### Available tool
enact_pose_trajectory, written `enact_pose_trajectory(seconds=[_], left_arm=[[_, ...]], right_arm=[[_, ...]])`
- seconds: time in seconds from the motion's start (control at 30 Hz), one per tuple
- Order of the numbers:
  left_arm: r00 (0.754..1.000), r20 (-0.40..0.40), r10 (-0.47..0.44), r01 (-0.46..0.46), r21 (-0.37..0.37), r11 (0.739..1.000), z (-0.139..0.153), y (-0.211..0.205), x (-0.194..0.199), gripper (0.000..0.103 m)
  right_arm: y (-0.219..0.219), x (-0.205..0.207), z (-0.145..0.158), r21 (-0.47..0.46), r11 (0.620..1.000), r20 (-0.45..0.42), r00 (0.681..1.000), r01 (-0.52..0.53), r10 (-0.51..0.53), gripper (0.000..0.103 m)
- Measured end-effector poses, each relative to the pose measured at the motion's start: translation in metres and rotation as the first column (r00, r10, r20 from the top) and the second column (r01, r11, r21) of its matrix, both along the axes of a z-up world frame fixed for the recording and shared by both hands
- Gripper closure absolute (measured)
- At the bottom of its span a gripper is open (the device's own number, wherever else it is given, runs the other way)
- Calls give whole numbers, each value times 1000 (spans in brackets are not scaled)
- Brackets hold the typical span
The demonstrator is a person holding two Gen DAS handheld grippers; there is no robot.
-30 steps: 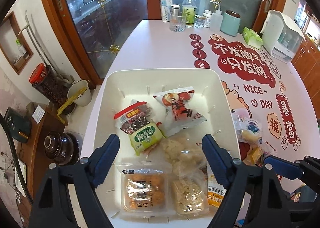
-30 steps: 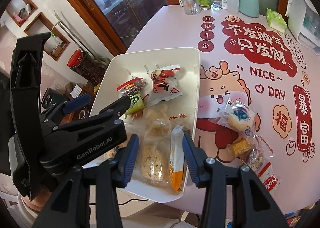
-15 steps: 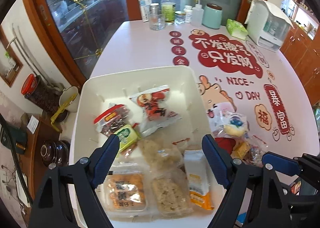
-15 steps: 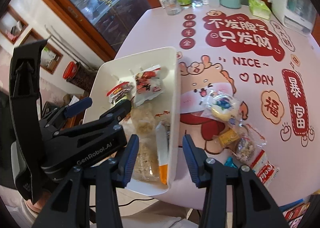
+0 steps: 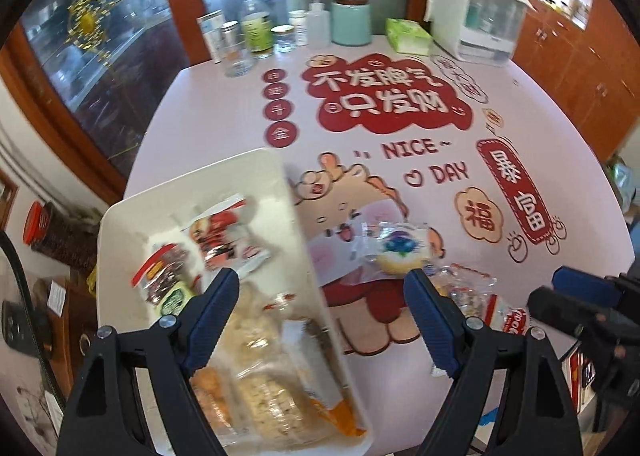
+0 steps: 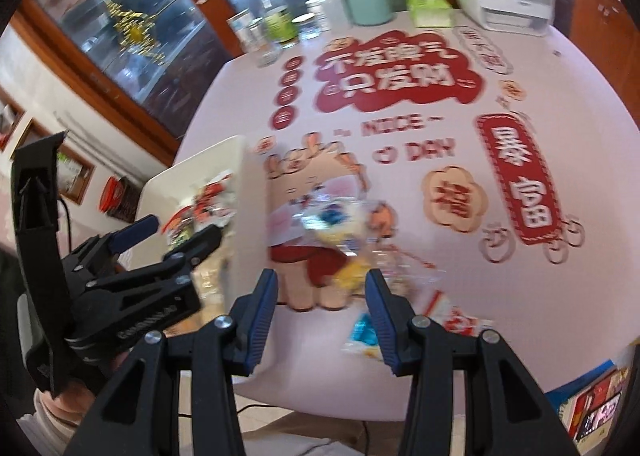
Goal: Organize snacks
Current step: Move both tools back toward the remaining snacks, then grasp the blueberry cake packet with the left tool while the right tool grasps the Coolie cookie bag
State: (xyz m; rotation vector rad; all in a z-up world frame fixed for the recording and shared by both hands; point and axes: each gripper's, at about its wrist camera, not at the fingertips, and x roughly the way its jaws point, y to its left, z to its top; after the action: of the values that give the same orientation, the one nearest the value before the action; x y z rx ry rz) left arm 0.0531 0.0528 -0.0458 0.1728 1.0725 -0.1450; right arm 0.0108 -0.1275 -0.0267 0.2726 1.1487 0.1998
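Observation:
A white tray [image 5: 208,179] at the table's left edge holds several snack packets, among them a red-and-white one [image 5: 224,234] and pale rice-cake packs [image 5: 272,396]. Loose packets lie right of it: a clear pack with a blue-topped cake [image 5: 400,252] and a red-and-white wrapper [image 5: 510,318]. My left gripper [image 5: 320,316] is open and empty over the tray's right rim. My right gripper [image 6: 322,304] is open and empty, just short of the loose packets [image 6: 332,219]. The right wrist view is blurred.
The pink tablecloth [image 5: 400,103] has red lettering. Bottles and jars [image 5: 256,31], a teal canister [image 5: 352,19], a green tissue pack [image 5: 408,35] and a white appliance [image 5: 472,15] stand at the far edge. The near table edge lies close below both grippers.
Both grippers have swung right, away from the tray's middle toward the loose packets on the tablecloth. The tray now sits at the left of both views. Both stay open.

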Motion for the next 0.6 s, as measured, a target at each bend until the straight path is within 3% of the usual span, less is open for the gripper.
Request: enact_pose_trajectory(seconds=[0.3,0.43,0.6], left_arm=[[995,-41,-90,92,39,995,-15,-52,15,19],[983,-111,-143,149,41,988,-36,-70,31,19],[962,-199,-187,210,103,972,-72,-88,54,19]], right_arm=[[-77,-9,-22,-35,994,-39,993,106,-107,57],[-98,-12,-40,-40,992,-85,988,122,-125,55],[-102,-15,-76,-41,995,-174,980,93,-99,53]])
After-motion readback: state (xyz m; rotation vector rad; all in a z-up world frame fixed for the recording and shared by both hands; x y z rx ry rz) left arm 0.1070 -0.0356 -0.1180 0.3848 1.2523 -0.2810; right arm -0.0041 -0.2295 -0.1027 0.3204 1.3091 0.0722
